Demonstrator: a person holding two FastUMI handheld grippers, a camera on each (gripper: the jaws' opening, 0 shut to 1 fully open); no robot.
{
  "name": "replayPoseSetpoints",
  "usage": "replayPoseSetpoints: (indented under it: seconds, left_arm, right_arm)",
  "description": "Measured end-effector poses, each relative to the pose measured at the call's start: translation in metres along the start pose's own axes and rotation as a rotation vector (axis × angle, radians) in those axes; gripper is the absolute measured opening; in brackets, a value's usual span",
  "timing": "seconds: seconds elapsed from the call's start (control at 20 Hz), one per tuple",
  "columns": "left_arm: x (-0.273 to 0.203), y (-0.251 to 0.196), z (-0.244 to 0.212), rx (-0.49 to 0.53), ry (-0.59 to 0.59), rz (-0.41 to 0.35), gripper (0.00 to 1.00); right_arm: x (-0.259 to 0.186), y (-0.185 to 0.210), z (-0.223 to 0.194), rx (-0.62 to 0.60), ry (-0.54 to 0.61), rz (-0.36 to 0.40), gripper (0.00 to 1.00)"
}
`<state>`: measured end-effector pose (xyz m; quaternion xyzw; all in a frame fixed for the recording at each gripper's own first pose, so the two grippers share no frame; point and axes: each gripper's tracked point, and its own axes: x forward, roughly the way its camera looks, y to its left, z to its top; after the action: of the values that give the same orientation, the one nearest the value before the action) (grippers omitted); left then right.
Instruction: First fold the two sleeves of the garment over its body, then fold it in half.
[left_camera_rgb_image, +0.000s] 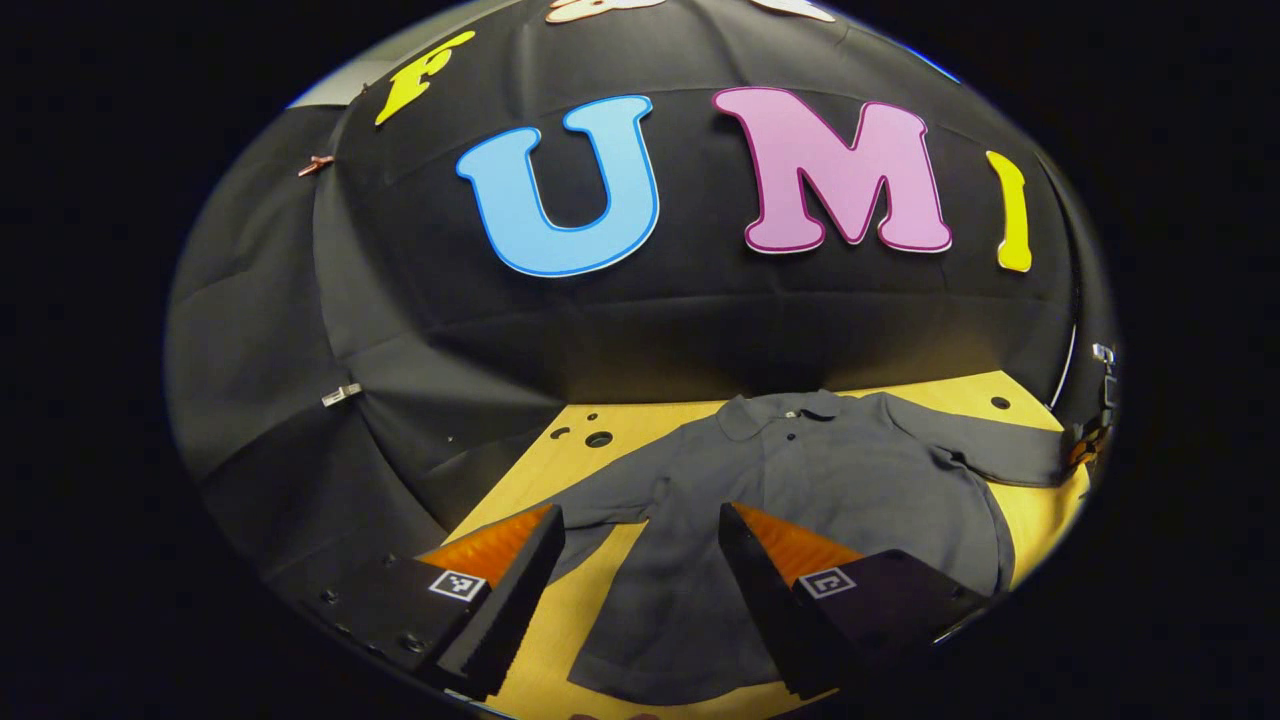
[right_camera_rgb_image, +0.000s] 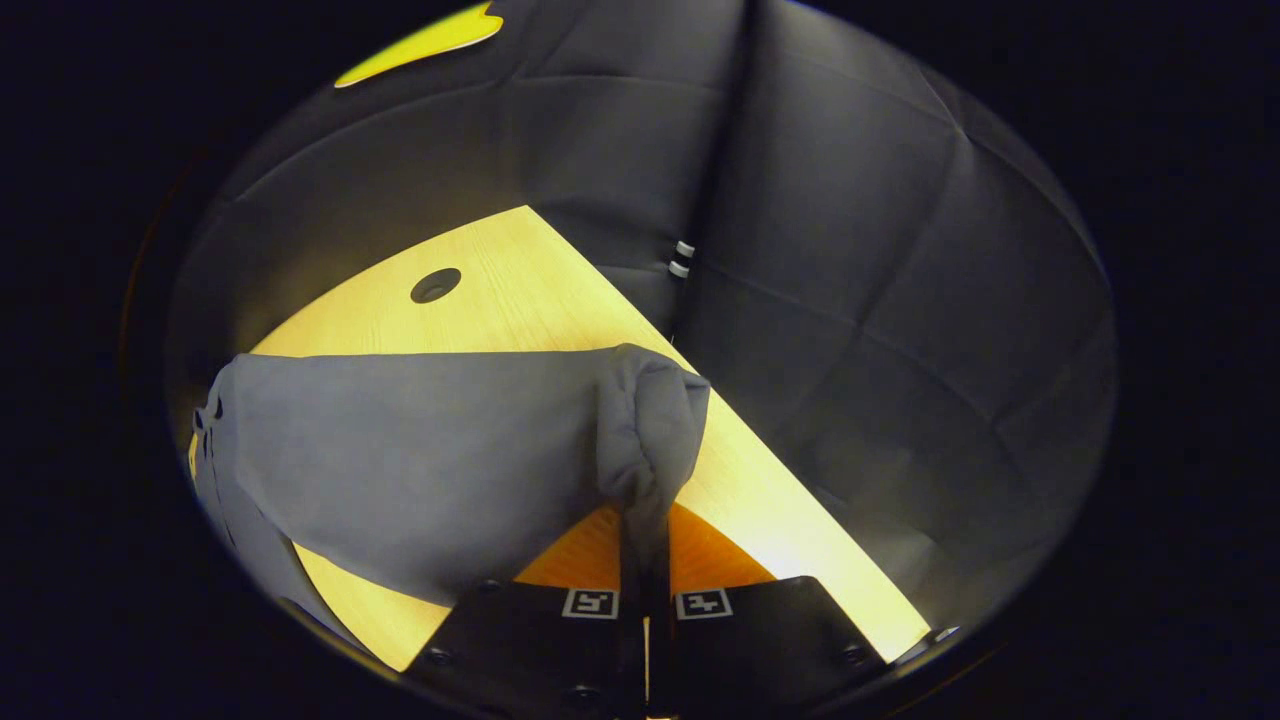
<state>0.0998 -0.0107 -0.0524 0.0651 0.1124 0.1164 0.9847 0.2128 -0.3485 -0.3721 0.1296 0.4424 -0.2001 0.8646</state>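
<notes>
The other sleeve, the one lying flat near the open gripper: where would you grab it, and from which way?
Probably at its cuff end. That sleeve lies flat on the table, angled outward from the shirt. The open left gripper could come down from above and pinch the outer end, as the right gripper has pinched its sleeve.

So I had the grey collared shirt lying flat on the yellow table, collar away from me, one sleeve lifted off it, its cuff bunched up
</notes>
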Motion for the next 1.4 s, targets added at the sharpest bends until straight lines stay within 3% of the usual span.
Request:
replayPoseSetpoints:
  seconds: [0.25, 0.5, 1.0, 1.4]
  left_arm:
    - [0.000, 0.003, 0.004, -0.005, -0.004, -0.012, 0.98]
    - [-0.004, 0.025, 0.007, -0.017, -0.011, -0.006, 0.98]
    - [-0.013, 0.090, -0.040, -0.168, 0.058, 0.052, 0.98]
    - [-0.012, 0.139, -0.075, -0.229, 0.111, 0.118, 0.98]
  right_arm:
    - [-0.017, 0.008, 0.016, -0.045, -0.033, 0.002, 0.06]
    - [-0.079, 0.051, 0.053, -0.110, -0.120, 0.065, 0.06]
    - [-0.154, 0.212, 0.076, -0.294, -0.221, 0.222, 0.06]
    - [-0.188, 0.356, 0.050, -0.360, -0.213, 0.379, 0.06]
